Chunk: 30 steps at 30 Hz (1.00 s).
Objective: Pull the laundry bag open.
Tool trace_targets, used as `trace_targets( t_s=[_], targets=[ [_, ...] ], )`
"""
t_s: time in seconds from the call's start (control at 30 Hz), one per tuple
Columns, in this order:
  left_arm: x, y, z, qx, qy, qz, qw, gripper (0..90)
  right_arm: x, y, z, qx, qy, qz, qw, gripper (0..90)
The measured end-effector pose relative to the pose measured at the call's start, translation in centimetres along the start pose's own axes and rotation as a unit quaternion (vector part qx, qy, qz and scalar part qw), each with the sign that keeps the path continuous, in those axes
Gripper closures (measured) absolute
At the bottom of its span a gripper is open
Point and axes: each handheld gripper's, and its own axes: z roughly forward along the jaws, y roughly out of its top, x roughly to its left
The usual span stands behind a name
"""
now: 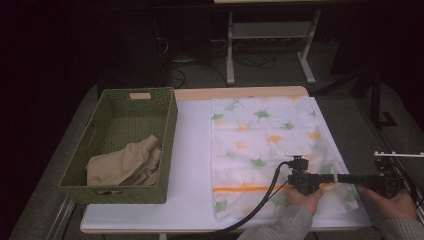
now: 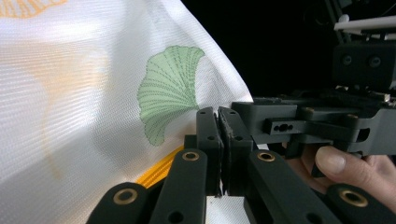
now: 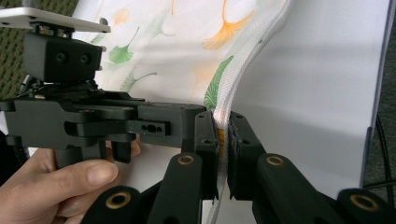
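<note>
White mesh printed with green and orange ginkgo leaves lies spread on the right half of the table (image 1: 192, 150): this laundry bag (image 1: 260, 135) with its orange zipper stripe (image 1: 240, 189) near my edge is what I am working on. I have both grippers at its near right edge, facing each other. The left gripper (image 1: 336, 179) has its fingers (image 2: 208, 140) pressed together, and in its own view the mesh runs down behind them, though I cannot tell for sure how much cloth is caught. The right gripper (image 1: 342, 178) is pinching the bag's hemmed edge (image 3: 223, 126) between its fingers (image 3: 239, 144), the white seam and a bit of orange showing in the narrow gap. I hold them this close, I judge, so two nearby points on the same edge are secured and the thin fabric can be lifted or folded without slipping or bunching. To the left, well apart from the bag, stands a green woven basket (image 1: 165, 130) with a beige cloth (image 1: 125, 162) crumpled in its near end, probably where the bag goes afterwards.
</note>
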Motion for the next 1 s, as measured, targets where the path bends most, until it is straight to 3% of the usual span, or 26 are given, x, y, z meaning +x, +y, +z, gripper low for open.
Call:
trace_targets(
  t_s=[0.4,1.0],
  targets=[
    [-0.8,0.2,-0.3,0.018,0.026,0.043,0.9986,90.0,0.0,0.0,0.0,0.0,-0.002,-0.004,1.0,84.0],
    [-0.9,1.2,-2.7,0.05,0.051,0.066,0.9953,90.0,-0.4,-0.2,-0.2,0.001,-0.013,-0.005,0.9999,84.4]
  ],
)
